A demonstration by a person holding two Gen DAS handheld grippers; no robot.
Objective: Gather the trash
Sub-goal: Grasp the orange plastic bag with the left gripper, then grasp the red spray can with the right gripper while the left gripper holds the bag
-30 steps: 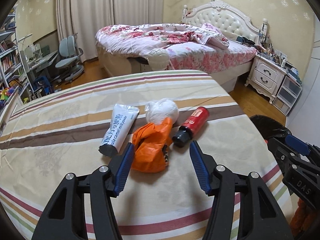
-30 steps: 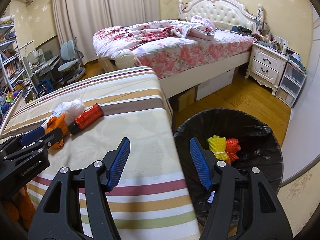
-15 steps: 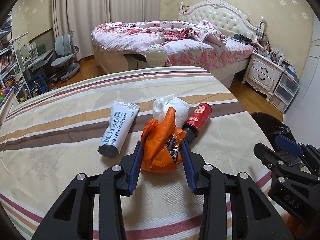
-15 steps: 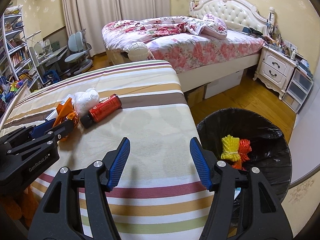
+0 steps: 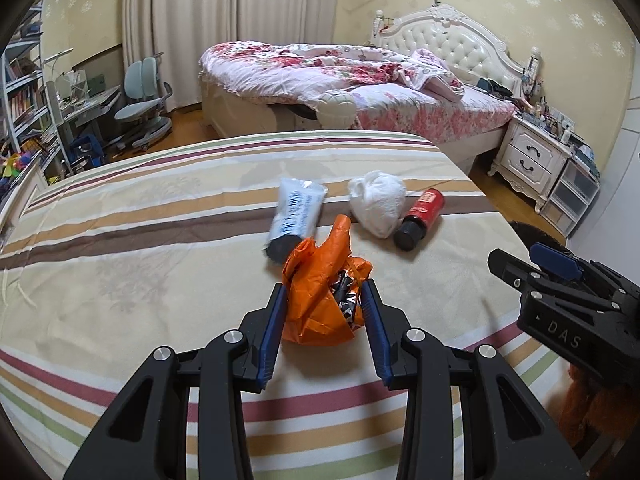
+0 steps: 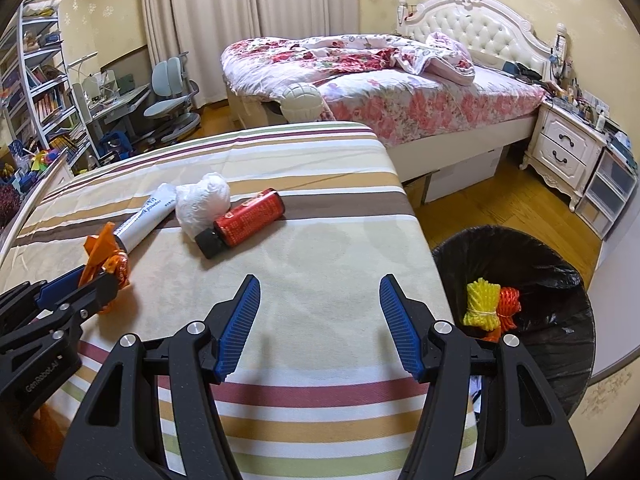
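Note:
A crumpled orange plastic bag (image 5: 316, 312) sits between the blue pads of my left gripper (image 5: 323, 286), which is shut on it just over the striped tablecloth (image 5: 120, 260). Behind it lie a white tube (image 5: 296, 212), a white crumpled bag (image 5: 378, 202) and a red bottle (image 5: 422, 216) with a black cap. My right gripper (image 6: 319, 280) hovers open over bare cloth near the table's right edge, nothing between its fingers. In its view the left gripper (image 6: 92, 284) holds the orange bag (image 6: 106, 256) at far left.
A bin with a black liner (image 6: 560, 280) stands on the wood floor right of the table, with yellow and orange netting (image 6: 482, 304) inside. A bed (image 6: 400, 80), a nightstand (image 6: 568, 152) and a desk with a chair (image 6: 172, 88) fill the room behind.
The left jaws closed around the orange bag and drew it back from the tube and bottle. The right gripper's view swung left, so more table shows and the bin sits farther right.

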